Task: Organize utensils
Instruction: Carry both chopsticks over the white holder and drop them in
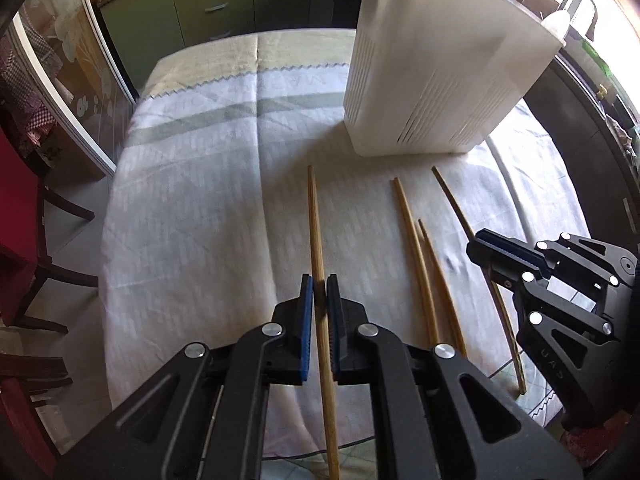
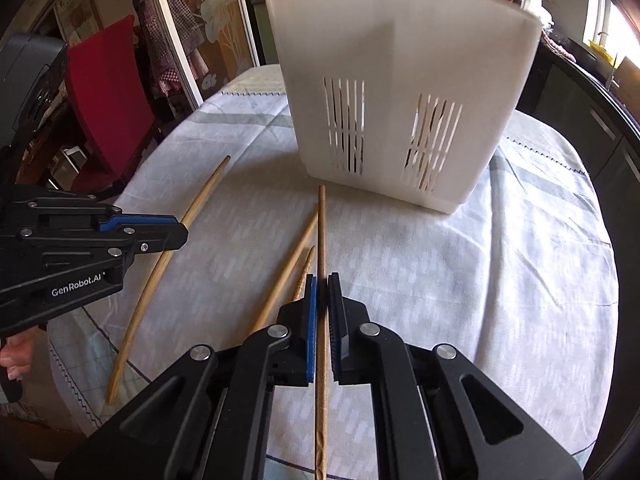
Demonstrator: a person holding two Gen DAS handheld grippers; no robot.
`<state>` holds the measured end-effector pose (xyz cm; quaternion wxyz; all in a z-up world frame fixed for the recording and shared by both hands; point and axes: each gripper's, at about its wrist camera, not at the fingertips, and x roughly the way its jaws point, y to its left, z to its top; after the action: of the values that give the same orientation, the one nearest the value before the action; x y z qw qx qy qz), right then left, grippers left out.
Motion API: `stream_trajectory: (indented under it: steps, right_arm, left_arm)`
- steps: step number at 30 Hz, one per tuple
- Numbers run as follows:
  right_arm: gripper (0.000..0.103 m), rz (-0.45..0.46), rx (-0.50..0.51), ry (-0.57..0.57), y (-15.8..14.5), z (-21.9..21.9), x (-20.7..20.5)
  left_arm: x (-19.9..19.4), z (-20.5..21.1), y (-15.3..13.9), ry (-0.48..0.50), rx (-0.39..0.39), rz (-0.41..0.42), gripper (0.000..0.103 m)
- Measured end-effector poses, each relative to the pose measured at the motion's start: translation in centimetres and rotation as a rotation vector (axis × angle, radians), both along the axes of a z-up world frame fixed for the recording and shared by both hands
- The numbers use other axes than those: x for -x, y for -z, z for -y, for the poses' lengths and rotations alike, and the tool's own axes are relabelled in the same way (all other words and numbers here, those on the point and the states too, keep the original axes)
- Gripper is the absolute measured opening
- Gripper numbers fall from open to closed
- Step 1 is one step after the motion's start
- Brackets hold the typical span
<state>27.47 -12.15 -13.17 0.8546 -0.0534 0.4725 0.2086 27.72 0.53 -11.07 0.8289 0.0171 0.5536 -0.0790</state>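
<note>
My left gripper (image 1: 319, 292) pinches 1 chopstick (image 1: 316, 216), right gripper (image 2: 322, 292) pinches another (image 2: 321, 224); both run lengthwise, tips twd the white holder (image 2: 400, 80). 2 more chopsticks (image 1: 416, 240) lie btwn on the tablecloth (image 1: 192, 200). 4 total.

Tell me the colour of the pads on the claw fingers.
Blue pads on black fingers, clearest in the right wrist view, where the right claw grips a wooden chopstick.
</note>
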Motion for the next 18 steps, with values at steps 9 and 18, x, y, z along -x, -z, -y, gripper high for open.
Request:
stream_trajectory:
  steps: [9,18]
  right_arm:
    - [0.006,0.158,-0.131,0.023,-7.7,3.5,3.3]
    - [0.006,0.203,-0.151,0.013,-10.5,5.7,6.3]
  left_arm:
    - [4.6,-0.1,-7.1,0.024,0.044,0.179,0.007]
    - [8.1,1.4,-10.1,0.062,0.05,0.282,0.007]
